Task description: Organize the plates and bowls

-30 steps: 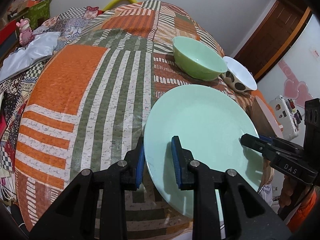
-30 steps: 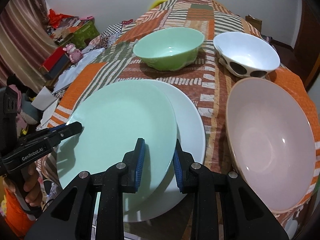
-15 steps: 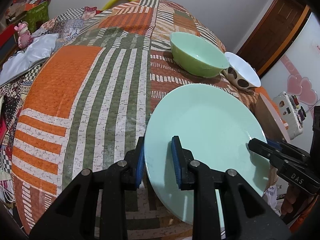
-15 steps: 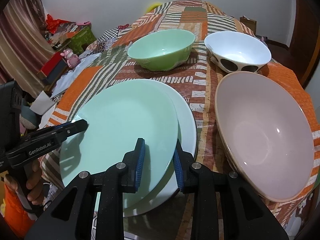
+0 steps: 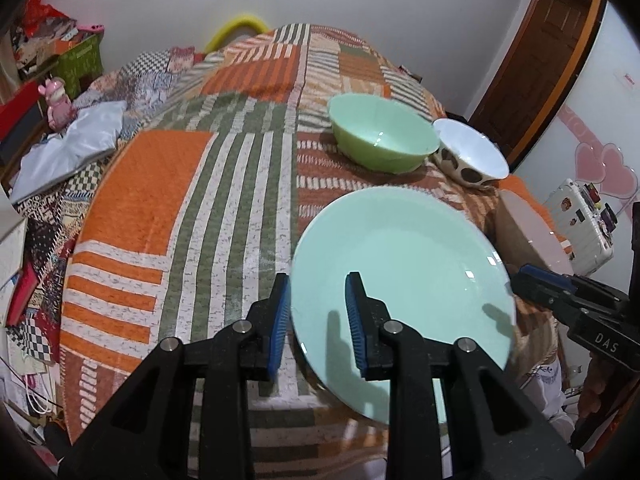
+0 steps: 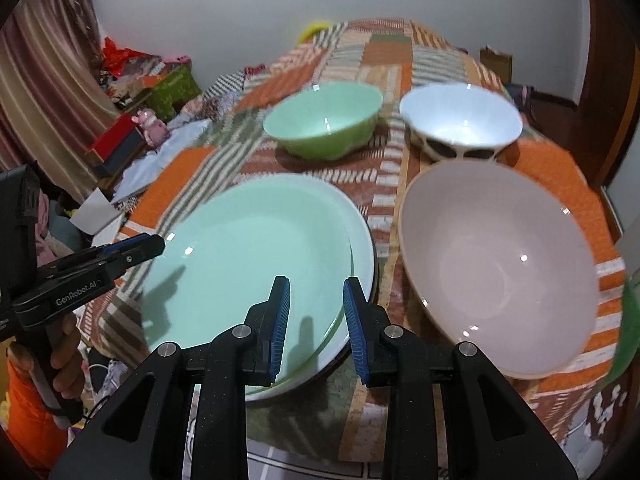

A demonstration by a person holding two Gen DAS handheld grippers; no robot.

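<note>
A mint plate (image 5: pixel 400 272) (image 6: pixel 256 256) rests almost centred on a white plate (image 6: pixel 362 248) at the table's near edge. My left gripper (image 5: pixel 318 312) (image 6: pixel 158 245) straddles its left rim. Its jaws are opening, and the finger over the plate throws a shadow clear of itself. My right gripper (image 6: pixel 316 312) (image 5: pixel 520 274) has the plate's near right rim between its pads, narrowly set. Behind stand a green bowl (image 5: pixel 380 136) (image 6: pixel 324 120) and a white bowl with dark spots (image 5: pixel 472 152) (image 6: pixel 460 120). To the right sits a big pale pink bowl (image 6: pixel 496 272).
A patchwork cloth in orange, green and white (image 5: pixel 180 200) covers the table, and its left half is bare cloth. Boxes, a pink toy (image 5: pixel 60 100) and bedding crowd the floor on the left. A white suitcase (image 5: pixel 588 232) and a wooden door stand on the right.
The mint plate has moved right from an offset tilt and now lies nearly centred on the white plate. Both views have risen and drawn back. The left pads stand slightly wider.
</note>
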